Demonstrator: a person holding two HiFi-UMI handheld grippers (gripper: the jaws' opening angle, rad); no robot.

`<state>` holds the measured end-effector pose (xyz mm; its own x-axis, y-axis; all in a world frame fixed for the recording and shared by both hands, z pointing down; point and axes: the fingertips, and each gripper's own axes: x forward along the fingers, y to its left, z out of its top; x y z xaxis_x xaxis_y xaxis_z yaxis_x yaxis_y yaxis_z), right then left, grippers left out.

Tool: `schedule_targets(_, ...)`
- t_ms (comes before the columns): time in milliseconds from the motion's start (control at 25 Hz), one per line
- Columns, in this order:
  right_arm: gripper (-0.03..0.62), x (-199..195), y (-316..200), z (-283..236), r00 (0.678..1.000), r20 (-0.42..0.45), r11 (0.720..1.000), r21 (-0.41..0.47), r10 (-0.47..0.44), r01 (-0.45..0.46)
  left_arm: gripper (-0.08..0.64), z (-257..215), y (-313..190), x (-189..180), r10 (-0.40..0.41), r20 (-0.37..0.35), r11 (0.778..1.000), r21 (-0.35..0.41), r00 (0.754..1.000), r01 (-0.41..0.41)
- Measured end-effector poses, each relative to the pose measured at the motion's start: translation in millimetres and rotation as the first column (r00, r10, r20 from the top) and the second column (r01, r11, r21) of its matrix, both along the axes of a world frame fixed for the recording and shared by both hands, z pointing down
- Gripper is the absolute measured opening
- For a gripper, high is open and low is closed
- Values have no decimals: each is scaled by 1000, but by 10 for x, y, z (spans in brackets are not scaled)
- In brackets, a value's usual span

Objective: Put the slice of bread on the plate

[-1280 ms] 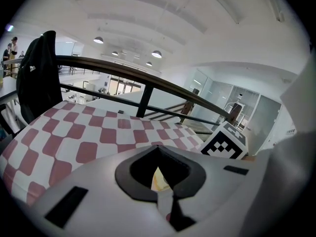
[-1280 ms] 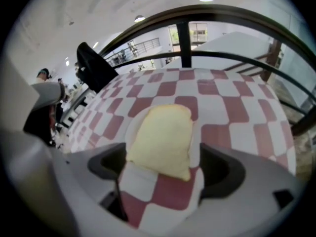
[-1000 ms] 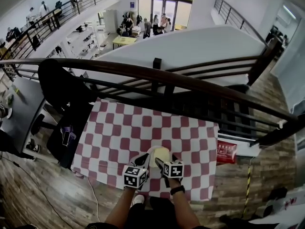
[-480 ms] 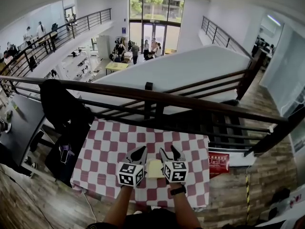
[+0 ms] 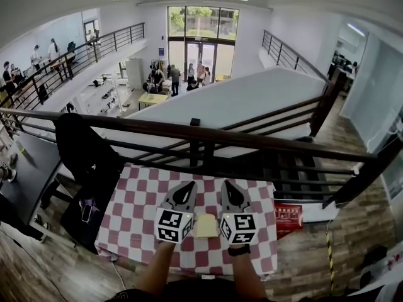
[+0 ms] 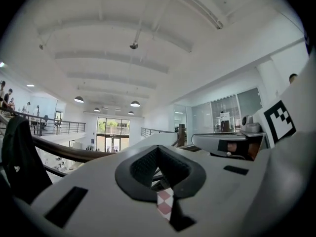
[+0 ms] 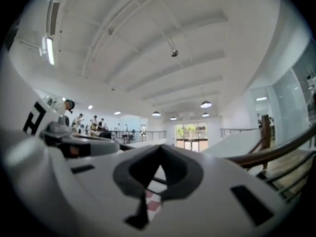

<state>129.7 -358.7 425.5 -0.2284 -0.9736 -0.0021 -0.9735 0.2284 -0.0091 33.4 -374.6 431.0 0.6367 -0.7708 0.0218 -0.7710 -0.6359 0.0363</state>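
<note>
A: Big stuff first, quick.
B: Dark wooden railing [image 5: 252, 140] runs across the head view, with an open hall below it. On the near side is a table [image 5: 135, 200] under a red-and-white checked cloth. A black jacket [image 5: 85, 150] hangs just left of the table.
A: Anything to the right?
B: A red box [image 5: 287, 216] at the table's right edge.
A: Grippers?
B: Both are side by side over the near half of the cloth, pointing away from the person. The left gripper [image 5: 184, 192] has its jaws together. Its own view shows the tips meeting with only a sliver of checked cloth past them, and nothing is clamped.
A: And the other?
B: The right gripper [image 5: 230, 192] is the same, jaws closed on nothing.
A: Bread?
B: The slice of bread [image 5: 206, 226] is a pale square lying flat on the table. In the picture it sits between the two marker cubes, and neither gripper touches it.
A: Is it on the plate?
B: Probably, but the cubes cover what lies around the slice, so I can't make the plate out.
</note>
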Motion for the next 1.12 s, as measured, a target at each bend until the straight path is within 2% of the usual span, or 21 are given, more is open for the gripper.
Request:
schedule_targets(240, 14, -73, 95, -99, 999, -47, 1000, -12, 17, -17, 17, -210, 43, 94, 3, 8, 999, 47, 1000, -3)
schedule_targets(480, 14, -34, 158, -97, 999, -44, 999, -19, 25, -26, 17, -199, 90, 134, 21, -17, 1000, 24, 1000, -20)
schedule_targets(800, 14, 60, 156, -94, 999, -26, 999, -20, 47, -47, 17, -209, 87, 112, 20, -9, 999, 36, 1000, -19)
schedule_targets(1120, 14, 7, 133, -56, 999, -34, 999, -23, 31, -32, 17, -268, 61, 116, 13, -10, 999, 49, 1000, -13)
